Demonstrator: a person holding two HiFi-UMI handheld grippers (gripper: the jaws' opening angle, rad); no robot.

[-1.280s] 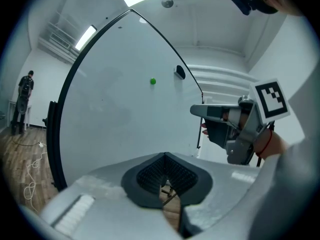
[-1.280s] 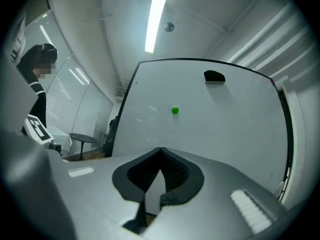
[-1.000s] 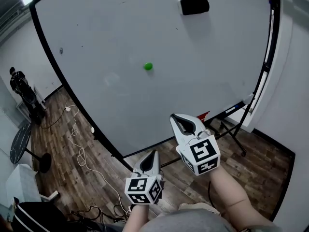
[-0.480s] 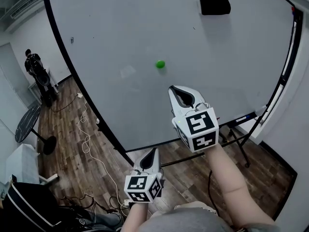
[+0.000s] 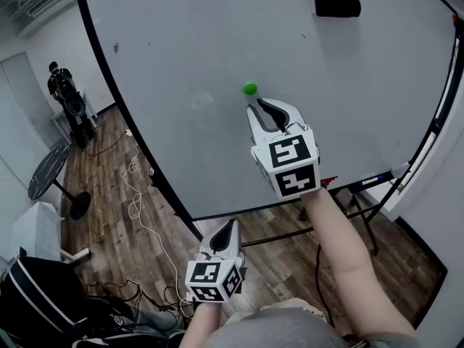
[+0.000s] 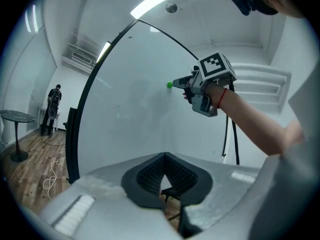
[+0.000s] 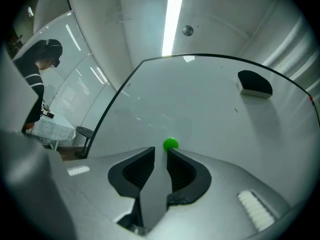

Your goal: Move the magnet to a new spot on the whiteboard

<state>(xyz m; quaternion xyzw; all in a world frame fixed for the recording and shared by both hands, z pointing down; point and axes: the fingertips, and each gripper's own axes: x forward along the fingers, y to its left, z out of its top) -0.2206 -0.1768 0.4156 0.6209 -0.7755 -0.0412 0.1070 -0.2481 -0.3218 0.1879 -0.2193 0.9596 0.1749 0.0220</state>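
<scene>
Subject: green magnet (image 5: 250, 88), stuck to the whiteboard (image 5: 181, 64) near mid-board, well below and left of the black eraser (image 5: 336, 1).

Right gripper (image 5: 262, 105): raised to the board, tips just beneath the magnet in the head view. Its jaws have just been opening and now stand parted by a narrow gap, with nothing between them. In the right gripper view the magnet (image 7: 171, 144) lies directly ahead of the jaws (image 7: 160, 150). It sits slightly right of the gap's centre line, over the tip of the right-hand jaw. Contact cannot be confirmed.

Magnet is round; no long axis governs approach.

Left gripper (image 5: 227, 227): low, well away from the board, jaws closed and empty.

Assessment: the right hand is far nearer. The grasp appears to need a small shift right and forward so that the jaws straddle the magnet.
</scene>
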